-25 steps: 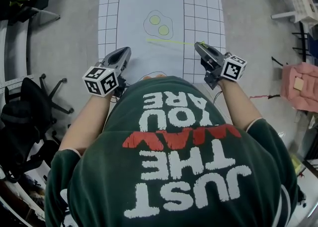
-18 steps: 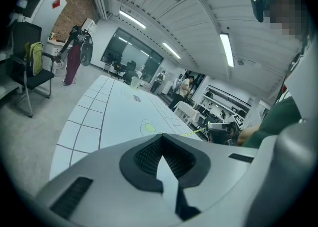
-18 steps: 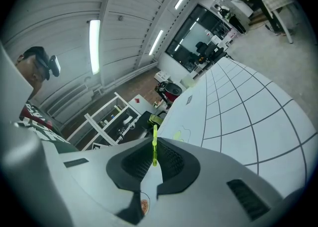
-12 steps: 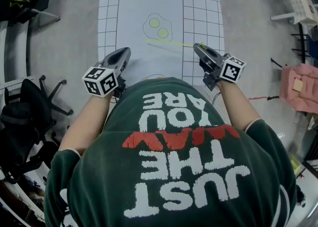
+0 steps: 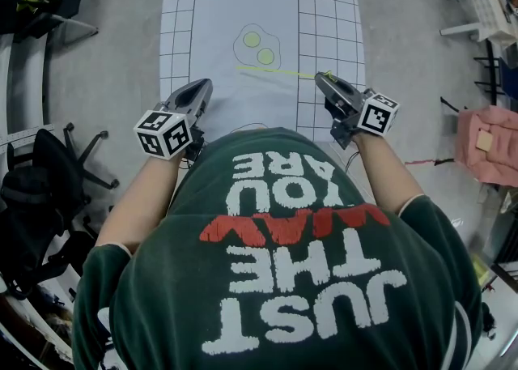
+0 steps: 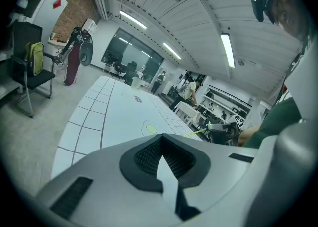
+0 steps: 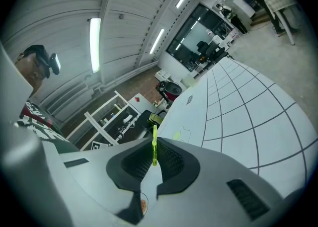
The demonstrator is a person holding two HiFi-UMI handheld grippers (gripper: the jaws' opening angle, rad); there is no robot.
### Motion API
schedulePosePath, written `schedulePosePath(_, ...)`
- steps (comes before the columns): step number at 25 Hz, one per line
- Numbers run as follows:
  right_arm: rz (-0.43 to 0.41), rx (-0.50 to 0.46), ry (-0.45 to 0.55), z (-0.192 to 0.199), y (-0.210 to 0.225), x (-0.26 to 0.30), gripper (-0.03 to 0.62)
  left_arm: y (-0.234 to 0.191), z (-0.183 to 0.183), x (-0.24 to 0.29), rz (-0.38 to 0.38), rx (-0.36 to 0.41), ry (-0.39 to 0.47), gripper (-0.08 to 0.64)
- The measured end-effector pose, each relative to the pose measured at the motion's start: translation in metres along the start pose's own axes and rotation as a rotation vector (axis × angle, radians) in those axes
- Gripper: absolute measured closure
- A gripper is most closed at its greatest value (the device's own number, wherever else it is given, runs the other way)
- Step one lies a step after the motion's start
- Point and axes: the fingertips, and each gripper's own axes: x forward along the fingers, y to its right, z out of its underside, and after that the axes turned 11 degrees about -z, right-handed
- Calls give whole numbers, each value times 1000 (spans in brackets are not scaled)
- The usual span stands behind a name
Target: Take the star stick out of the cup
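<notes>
Jaws of the right gripper [image 7: 153, 157] pinch one thin yellow-green star stick [image 5: 275, 71]; jaws of the left gripper [image 6: 164, 166] press together, empty.

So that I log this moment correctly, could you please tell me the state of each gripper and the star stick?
right gripper, jaws shut on one end of the star stick.
left gripper, jaws together, nothing between them.
star stick, held by one end, reaching out over the table; no cup in view.
</notes>
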Motion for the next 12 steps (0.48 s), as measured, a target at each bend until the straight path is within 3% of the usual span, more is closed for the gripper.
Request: schedulePosePath(12, -3, -5, 3, -1, 0, -2, 549, 1, 1, 0, -1, 1, -3, 552)
